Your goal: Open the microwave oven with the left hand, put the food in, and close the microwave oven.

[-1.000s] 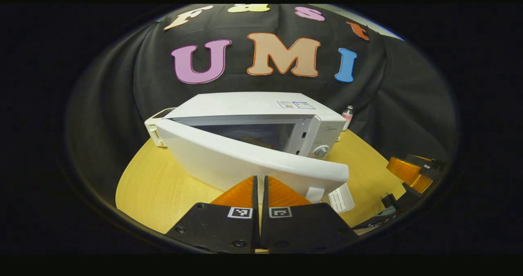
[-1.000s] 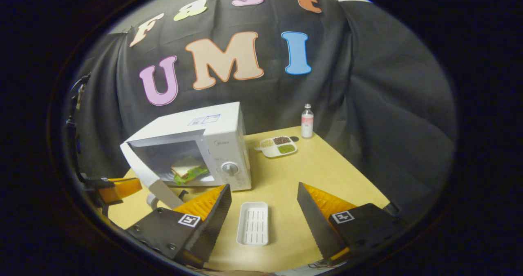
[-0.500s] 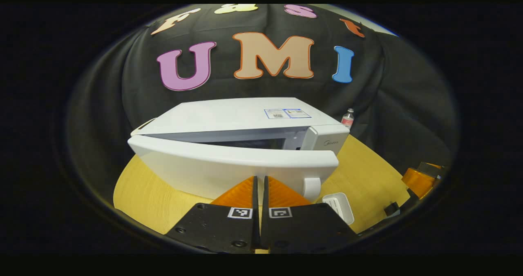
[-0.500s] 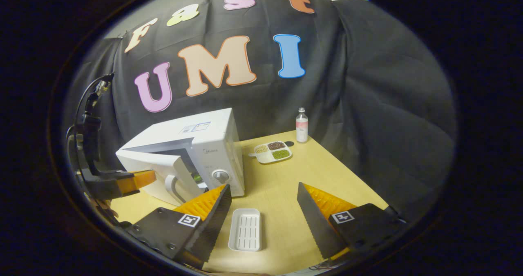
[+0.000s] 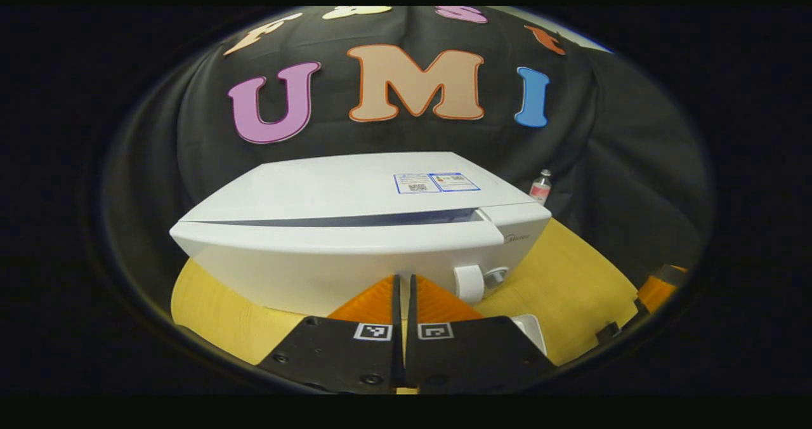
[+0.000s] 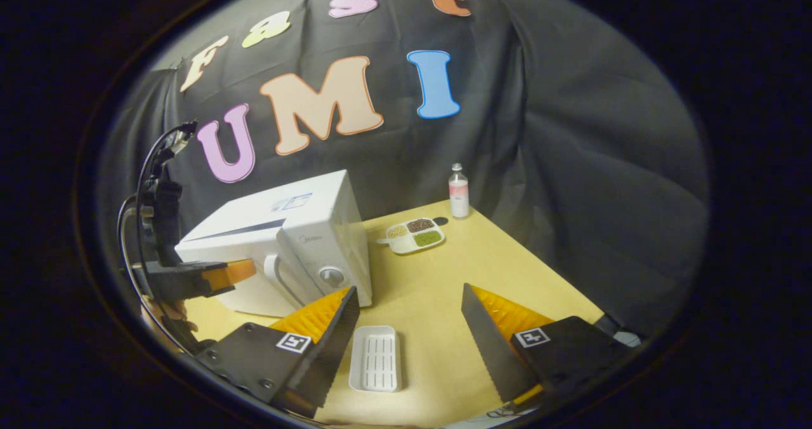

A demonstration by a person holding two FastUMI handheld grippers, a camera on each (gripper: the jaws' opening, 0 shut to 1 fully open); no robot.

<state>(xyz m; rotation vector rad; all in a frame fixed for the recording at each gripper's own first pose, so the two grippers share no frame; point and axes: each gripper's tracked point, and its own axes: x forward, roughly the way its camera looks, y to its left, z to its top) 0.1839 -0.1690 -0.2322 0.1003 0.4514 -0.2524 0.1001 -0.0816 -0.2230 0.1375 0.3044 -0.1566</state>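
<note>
Microwave (image 6: 298, 238) door nearly closed, right gripper (image 6: 406, 327) fingers apart

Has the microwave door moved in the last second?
Yes. The door has swung in toward the microwave body, from wide open to nearly shut, with a thin gap left along its top edge. The left tool is against it.

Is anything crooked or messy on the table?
One thing: the microwave door isn't fully shut. A thin dark gap runs along its top edge, so it sits slightly ajar with the left gripper against it. The tray, snack dish and bottle look tidy, nothing spilled.
</note>
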